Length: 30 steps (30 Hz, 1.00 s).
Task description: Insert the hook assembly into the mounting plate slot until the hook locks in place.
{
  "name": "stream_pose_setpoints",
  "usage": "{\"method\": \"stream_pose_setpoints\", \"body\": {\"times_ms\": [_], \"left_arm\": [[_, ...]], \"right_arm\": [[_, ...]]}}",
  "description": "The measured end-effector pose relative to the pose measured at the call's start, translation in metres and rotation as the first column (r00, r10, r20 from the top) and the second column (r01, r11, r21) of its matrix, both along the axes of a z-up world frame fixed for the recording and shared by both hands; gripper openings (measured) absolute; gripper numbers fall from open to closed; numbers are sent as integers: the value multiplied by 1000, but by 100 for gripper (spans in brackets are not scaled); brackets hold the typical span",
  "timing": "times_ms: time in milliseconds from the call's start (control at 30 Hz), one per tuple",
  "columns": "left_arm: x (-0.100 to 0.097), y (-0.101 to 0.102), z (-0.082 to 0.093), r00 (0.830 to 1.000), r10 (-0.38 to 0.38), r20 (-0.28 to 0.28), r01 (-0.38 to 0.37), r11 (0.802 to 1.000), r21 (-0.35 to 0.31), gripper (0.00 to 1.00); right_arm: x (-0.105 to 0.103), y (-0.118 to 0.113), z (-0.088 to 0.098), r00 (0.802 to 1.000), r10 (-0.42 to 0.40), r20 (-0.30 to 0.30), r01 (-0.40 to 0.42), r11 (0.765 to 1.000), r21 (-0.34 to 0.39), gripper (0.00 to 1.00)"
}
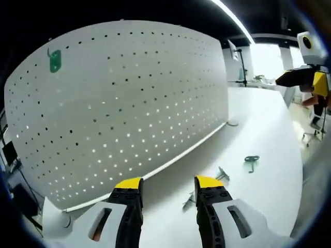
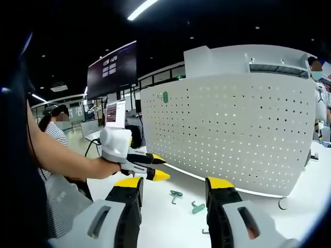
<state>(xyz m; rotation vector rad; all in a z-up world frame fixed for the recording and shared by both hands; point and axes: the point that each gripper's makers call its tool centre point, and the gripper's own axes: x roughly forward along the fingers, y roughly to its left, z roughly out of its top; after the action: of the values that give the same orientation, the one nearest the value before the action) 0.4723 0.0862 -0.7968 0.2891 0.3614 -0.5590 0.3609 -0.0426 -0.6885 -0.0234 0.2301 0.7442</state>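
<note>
While both grippers, left gripper point(image 1: 168, 188) and right gripper point(image 2: 175, 187), are hovering open and empty, two green metal hooks point(image 2: 176, 195) are lying on the white worktop point(image 1: 269, 139) near the white perforated pegboard point(image 1: 124, 103), seemingly untouched.

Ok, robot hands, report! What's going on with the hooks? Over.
Both grippers open, empty: left gripper, right gripper. Green hooks lying loose on table. One green piece already on pegboard. Nothing blocking.

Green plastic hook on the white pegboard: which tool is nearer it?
Left. The left tool sits below the green plastic hook; the right tool hangs farther back.
</note>
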Motion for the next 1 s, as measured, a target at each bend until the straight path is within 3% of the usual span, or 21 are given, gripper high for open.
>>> {"method": "stream_pose_setpoints", "body": {"times_ms": [467, 1000], "left_arm": [[0, -19, -42, 993, -88, -82, 94, 993, 73, 29], [2, -37, -67, 979, -165, -122, 182, 973, 140, 11]], "right_arm": [[4, -3, -5, 1000, -13, -17, 13, 1000, -15, 47], [6, -7, -13, 999, -30, -39, 29, 1000, -12, 46]]}}
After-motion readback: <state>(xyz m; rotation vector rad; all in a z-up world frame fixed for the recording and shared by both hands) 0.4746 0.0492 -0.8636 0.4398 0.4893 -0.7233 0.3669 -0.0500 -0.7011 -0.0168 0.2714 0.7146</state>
